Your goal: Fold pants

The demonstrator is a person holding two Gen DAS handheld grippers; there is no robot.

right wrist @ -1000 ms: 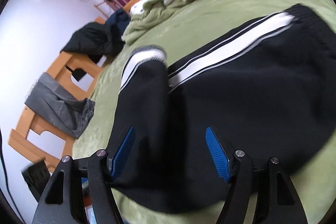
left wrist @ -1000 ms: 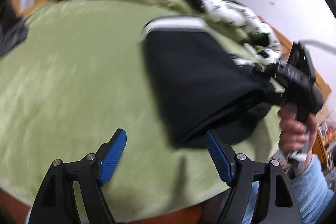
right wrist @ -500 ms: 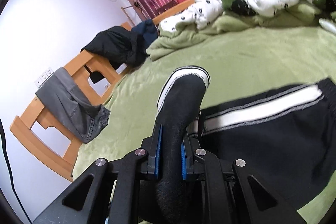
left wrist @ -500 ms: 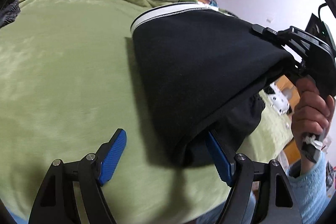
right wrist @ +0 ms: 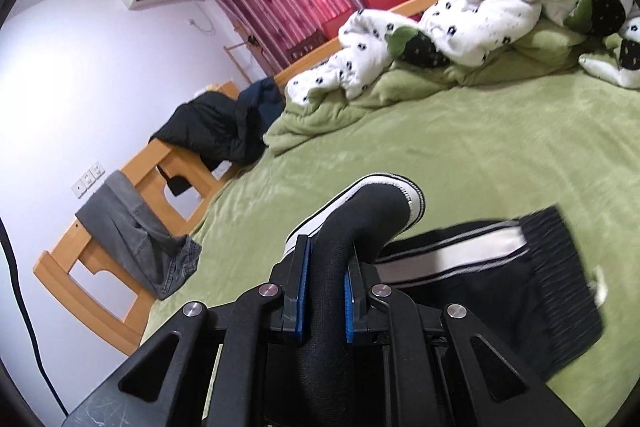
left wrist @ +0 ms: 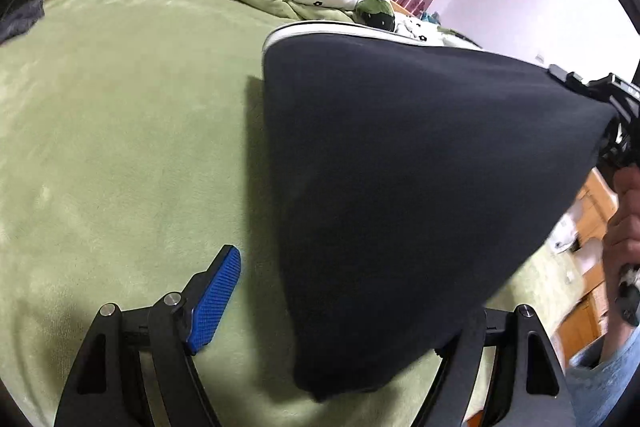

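While the right gripper (right wrist: 324,291) has its two blue-padded fingers pinched tight on a fold of the black track pants with white side stripes (right wrist: 460,267), the left gripper (left wrist: 332,307) stands wide open and holds nothing — one blue pad (left wrist: 216,299) shows clear over the bedding, and the other finger is hidden behind the hanging cloth. In the left wrist view the pants (left wrist: 400,187) hang as a broad dark sheet, lifted at the right edge of the frame where the right gripper (left wrist: 612,95) grips them, the white-trimmed cuff uppermost. The rest of the garment lies on the green fleece bedspread (right wrist: 480,139) — beyond it a crumpled white quilt with black flower prints (right wrist: 480,11).
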